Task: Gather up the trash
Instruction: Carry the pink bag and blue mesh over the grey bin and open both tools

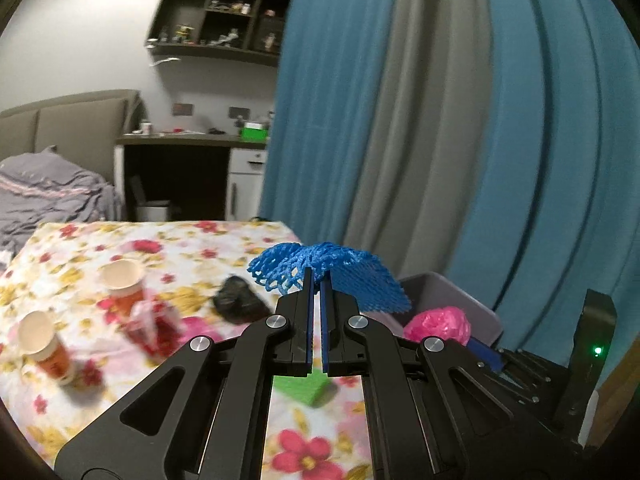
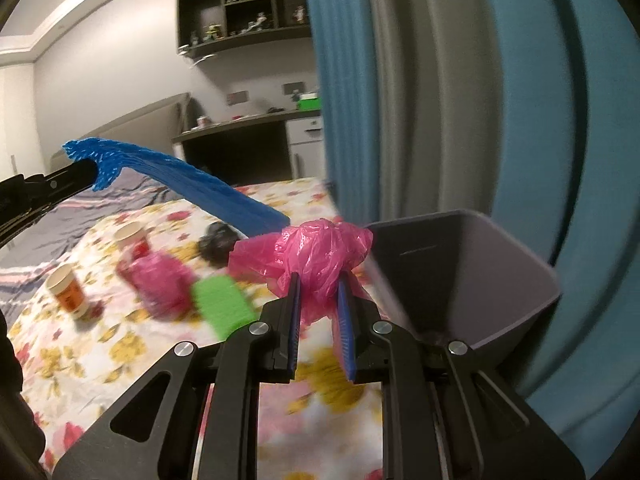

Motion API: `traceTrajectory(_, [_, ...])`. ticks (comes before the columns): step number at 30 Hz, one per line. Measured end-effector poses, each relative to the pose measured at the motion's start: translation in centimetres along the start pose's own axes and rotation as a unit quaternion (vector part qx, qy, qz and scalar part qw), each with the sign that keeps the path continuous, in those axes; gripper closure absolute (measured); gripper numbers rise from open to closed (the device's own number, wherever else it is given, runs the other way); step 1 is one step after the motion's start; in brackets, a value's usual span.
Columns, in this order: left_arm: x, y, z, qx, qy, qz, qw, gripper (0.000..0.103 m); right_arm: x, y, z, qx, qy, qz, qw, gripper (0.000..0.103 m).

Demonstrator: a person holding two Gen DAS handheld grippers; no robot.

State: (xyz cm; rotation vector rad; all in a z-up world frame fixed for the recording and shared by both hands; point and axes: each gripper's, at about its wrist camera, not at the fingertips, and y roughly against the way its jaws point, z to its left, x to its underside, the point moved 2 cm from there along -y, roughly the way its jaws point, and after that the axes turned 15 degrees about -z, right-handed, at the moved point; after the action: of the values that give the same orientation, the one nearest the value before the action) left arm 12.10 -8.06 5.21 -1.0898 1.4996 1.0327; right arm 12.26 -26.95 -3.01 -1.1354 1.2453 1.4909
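Note:
My left gripper (image 1: 318, 276) is shut on a blue foam net (image 1: 352, 276) and holds it in the air above the table's right edge; the net also shows in the right wrist view (image 2: 192, 180). My right gripper (image 2: 318, 280) is shut on a crumpled pink plastic bag (image 2: 316, 252), just left of the grey trash bin (image 2: 480, 264). In the left wrist view the pink bag (image 1: 438, 322) sits in front of the bin (image 1: 460, 296). On the floral tablecloth (image 2: 120, 344) lie two paper cups (image 2: 66, 288) (image 2: 132, 238), a black bag (image 2: 218, 242), a pink wrapper (image 2: 160, 280) and a green piece (image 2: 222, 304).
A blue and grey curtain (image 2: 460, 100) hangs behind the bin. A bed with a grey quilt (image 1: 48, 196) stands left of the table. A desk (image 1: 192, 140) and wall shelves (image 1: 220, 16) are at the back.

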Motion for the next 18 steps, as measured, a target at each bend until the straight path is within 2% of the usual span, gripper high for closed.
traceTrajectory(7, [1.4, -5.2, -4.2, 0.052, 0.009, 0.034, 0.998, 0.101, -0.4, -1.7, -4.3, 0.057, -0.005, 0.004, 0.998, 0.085])
traceTrajectory(18, [4.7, -11.2, -8.2, 0.089, 0.013, 0.086, 0.9923, 0.101, 0.3, -3.8, -9.2, 0.102, -0.021, 0.022, 0.994, 0.085])
